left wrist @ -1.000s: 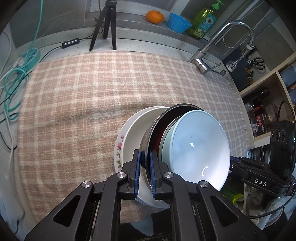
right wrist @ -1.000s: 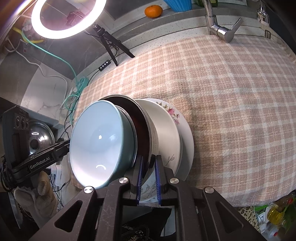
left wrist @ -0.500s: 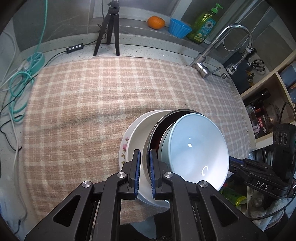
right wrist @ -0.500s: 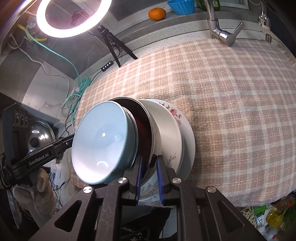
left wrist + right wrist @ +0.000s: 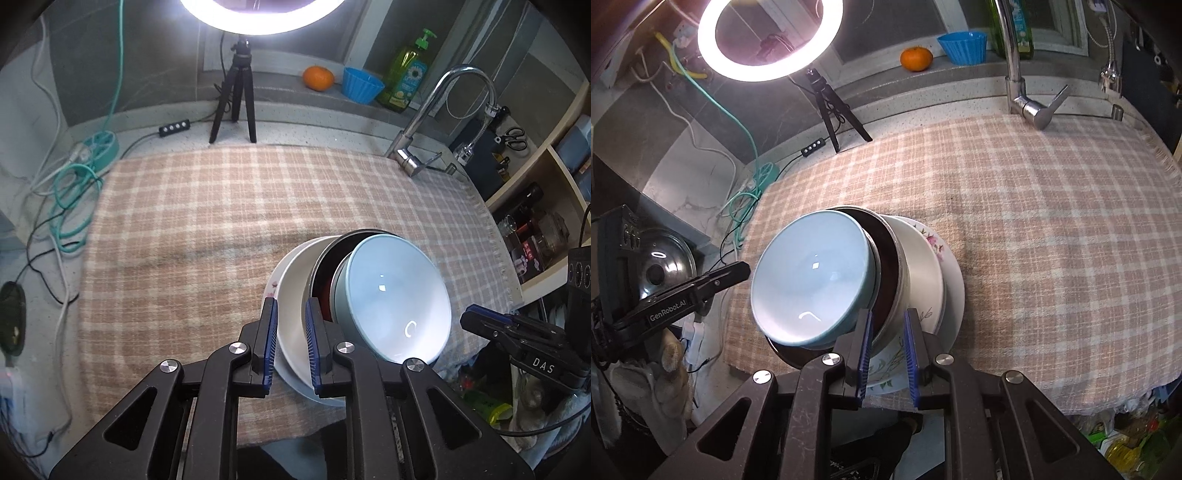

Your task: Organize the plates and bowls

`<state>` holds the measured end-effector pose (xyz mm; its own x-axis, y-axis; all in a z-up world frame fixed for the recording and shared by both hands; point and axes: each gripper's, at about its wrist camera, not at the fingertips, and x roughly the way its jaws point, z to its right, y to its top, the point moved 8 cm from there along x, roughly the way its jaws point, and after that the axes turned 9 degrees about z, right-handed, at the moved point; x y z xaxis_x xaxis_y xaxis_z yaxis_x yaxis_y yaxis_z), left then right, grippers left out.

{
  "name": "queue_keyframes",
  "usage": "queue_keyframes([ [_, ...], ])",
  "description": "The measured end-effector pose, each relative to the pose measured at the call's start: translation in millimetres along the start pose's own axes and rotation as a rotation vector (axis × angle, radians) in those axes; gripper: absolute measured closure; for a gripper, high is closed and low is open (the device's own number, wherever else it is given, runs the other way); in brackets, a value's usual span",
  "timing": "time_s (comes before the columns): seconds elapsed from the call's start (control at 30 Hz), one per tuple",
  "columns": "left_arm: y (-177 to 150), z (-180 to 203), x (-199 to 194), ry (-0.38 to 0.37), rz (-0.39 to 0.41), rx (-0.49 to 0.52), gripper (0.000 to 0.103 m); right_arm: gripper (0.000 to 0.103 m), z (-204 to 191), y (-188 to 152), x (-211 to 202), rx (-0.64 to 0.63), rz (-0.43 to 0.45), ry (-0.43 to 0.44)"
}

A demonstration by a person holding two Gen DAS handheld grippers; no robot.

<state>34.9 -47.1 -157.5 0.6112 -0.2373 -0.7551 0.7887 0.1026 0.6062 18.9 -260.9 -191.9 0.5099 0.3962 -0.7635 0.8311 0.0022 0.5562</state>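
Crockery nested in one stack on the plaid cloth (image 5: pixel 221 206) over the table (image 5: pixel 295 127), lower centre of both views: light-blue bowl (image 5: pixel 399 299) on top, inside a steel bowl (image 5: pixel 899 266), over a white plate (image 5: pixel 291 291) and a floral plate (image 5: pixel 934 240). Stiff, breakable, slick at the rims; probably heavy together, prone to sliding if tipped. Best gripped low on opposite rims, kept level. Left gripper (image 5: pixel 290 306) fingers (image 5: pixel 266 339) opening, white plate's rim between, unpressed. Right gripper (image 5: pixel 886 317) fingers (image 5: pixel 863 343) slightly apart astride the steel bowl's wall; pressing or not, cannot tell.
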Motion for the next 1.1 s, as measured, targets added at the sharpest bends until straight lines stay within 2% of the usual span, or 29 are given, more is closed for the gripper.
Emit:
queue_keyframes([
  [0.13, 0, 7, -17, 0.011, 0.047, 0.025, 0.087, 0.077, -3, 1, -15, -0.037, 0.051, -0.028],
  [0.2, 0, 12, -25, 0.015, 0.066, 0.035, 0.085, 0.076, -5, 2, -23, -0.051, 0.079, -0.041],
  [0.27, 2, 17, -35, 0.019, 0.095, 0.047, 0.077, 0.075, -6, 3, -31, -0.067, 0.105, -0.061],
  [0.33, 4, 21, -47, 0.03, 0.134, 0.065, 0.068, 0.067, -9, 5, -40, -0.082, 0.134, -0.072],
  [0.47, 7, 30, -68, 0.046, 0.201, 0.096, 0.051, 0.062, -16, 6, -59, -0.138, 0.206, -0.118],
  [0.5, 7, 32, -72, 0.052, 0.216, 0.105, 0.047, 0.055, -18, 6, -64, -0.148, 0.219, -0.127],
  [0.53, 8, 34, -75, 0.055, 0.23, 0.111, 0.045, 0.043, -20, 7, -69, -0.153, 0.239, -0.132],
  [0.6, 8, 39, -80, 0.061, 0.251, 0.127, 0.036, 0.036, -22, 10, -77, -0.151, 0.276, -0.135],
  [0.87, 10, 46, -83, 0.078, 0.274, 0.14, 0.033, 0.032, -28, 17, -86, -0.167, 0.317, -0.147],
  [1.0, 11, 47, -86, 0.085, 0.282, 0.131, 0.027, 0.031, -26, 18, -88, -0.161, 0.327, -0.149],
  [1.1, 11, 47, -88, 0.089, 0.288, 0.131, 0.026, 0.031, -23, 18, -86, -0.151, 0.323, -0.148],
])
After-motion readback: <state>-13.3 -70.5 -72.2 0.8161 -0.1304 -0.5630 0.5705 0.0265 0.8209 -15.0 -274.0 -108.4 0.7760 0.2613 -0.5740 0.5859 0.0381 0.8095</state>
